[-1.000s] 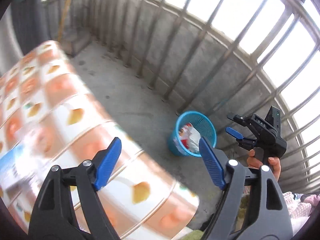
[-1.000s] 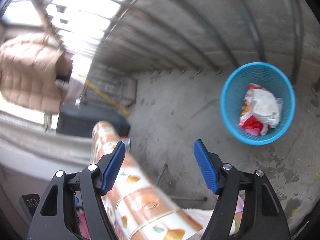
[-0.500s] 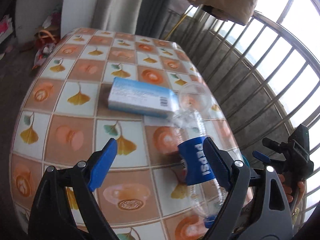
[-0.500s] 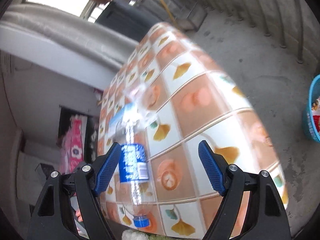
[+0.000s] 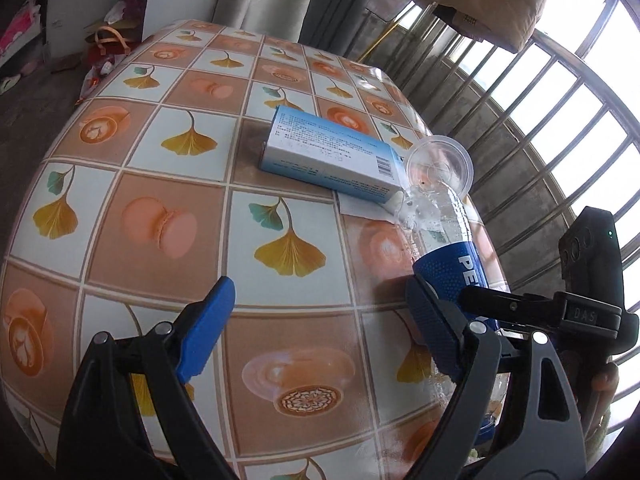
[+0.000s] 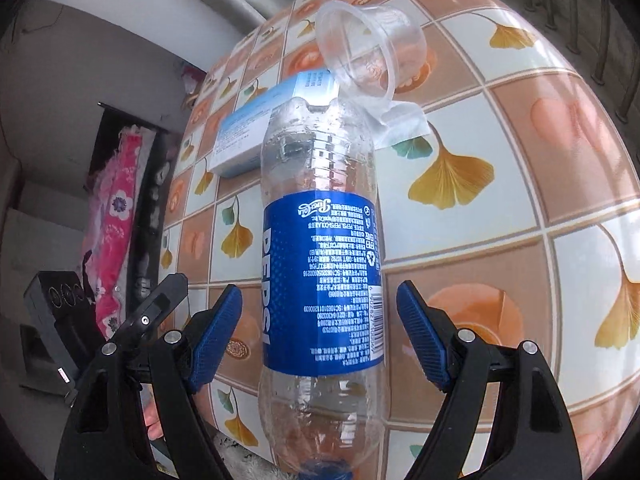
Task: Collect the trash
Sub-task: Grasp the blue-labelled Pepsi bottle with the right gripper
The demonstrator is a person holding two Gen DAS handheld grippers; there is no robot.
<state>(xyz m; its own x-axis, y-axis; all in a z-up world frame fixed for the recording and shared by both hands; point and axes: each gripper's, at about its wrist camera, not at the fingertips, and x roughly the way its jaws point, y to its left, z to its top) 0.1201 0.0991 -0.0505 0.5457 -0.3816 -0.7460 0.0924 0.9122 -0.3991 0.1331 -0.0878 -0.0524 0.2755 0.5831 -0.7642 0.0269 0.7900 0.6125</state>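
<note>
A table (image 5: 132, 208) covered with an orange and white tile-pattern cloth printed with ginkgo leaves is seen in both wrist views.

In the left wrist view, the left gripper (image 5: 316, 328) is held above the near part of the tabletop. Its jaws are spread wide, having just been opening, and only bare cloth is seen between them; nothing is grasped. Further right and further back, a pale blue carton (image 5: 332, 156) is laid flat on the cloth. Just beside its right end, a clear plastic cup (image 5: 440, 164) is lying on its side. An empty clear Pepsi bottle (image 5: 448, 240) with a blue label is laid on the table near its right edge, base toward the cup and carton. At the far right, the right gripper (image 5: 472, 300) is seen reaching in over the bottle's lower part.

In the right wrist view, the bottle (image 6: 320, 248) is lying lengthwise between the blue fingers (image 6: 216, 332) of the right gripper (image 6: 320, 332), cap end nearest the camera. The jaws have just been opening; a gap is visible on each side of the bottle, so it is not gripped. Beyond the bottle's base, the carton (image 6: 248, 132) is at left and the cup (image 6: 368, 48) at right, with a scrap of white paper (image 6: 404, 124) beneath the cup.
</note>
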